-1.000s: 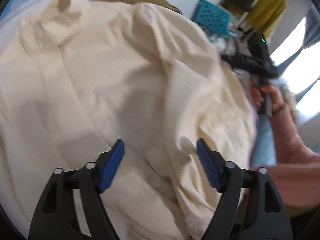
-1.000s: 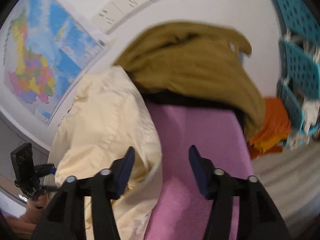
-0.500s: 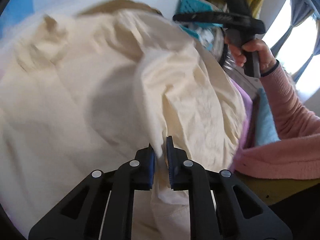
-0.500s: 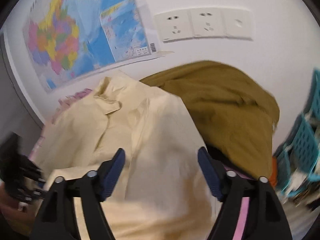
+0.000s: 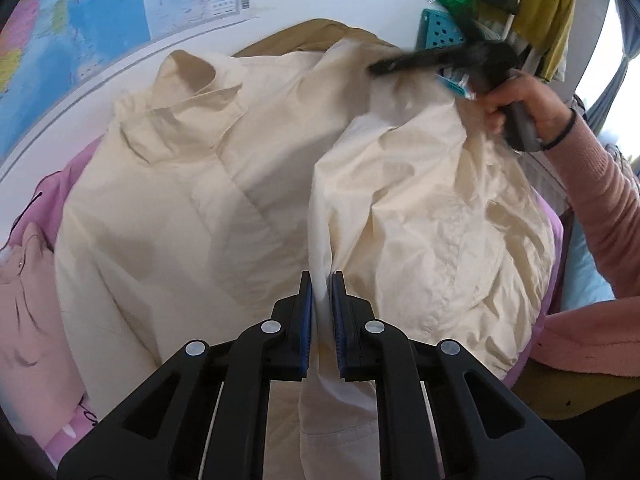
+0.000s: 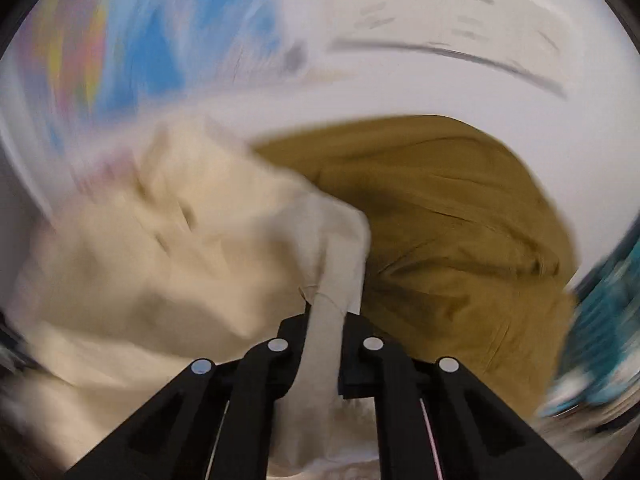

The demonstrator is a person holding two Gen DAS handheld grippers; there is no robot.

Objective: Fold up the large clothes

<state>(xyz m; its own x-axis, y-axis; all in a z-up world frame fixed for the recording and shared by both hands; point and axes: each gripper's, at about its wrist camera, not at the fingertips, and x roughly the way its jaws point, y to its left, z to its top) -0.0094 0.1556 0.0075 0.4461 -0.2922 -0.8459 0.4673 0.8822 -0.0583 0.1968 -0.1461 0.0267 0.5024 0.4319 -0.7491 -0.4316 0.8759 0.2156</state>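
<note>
A large cream shirt (image 5: pixel 248 184) lies spread on a pink bed cover (image 5: pixel 36 320), collar at the upper left. My left gripper (image 5: pixel 321 292) is shut on a raised fold of the shirt near its lower middle. My right gripper (image 6: pixel 326 316) is shut on another cream edge of the shirt (image 6: pixel 160 248); this view is blurred by motion. The right gripper also shows in the left wrist view (image 5: pixel 436 60), held by a hand at the shirt's upper right corner.
An olive-brown garment (image 6: pixel 448 220) lies behind the shirt against the white wall. A map (image 5: pixel 100 12) and sockets hang on the wall. A teal basket (image 5: pixel 440 32) and hanging clothes (image 5: pixel 548 8) stand at the right. A pink-sleeved arm (image 5: pixel 600 200) reaches in from the right.
Both grippers were open one second ago. The left shut on a shirt fold half a second ago. The right has since moved to the shirt's far corner and shut on it.
</note>
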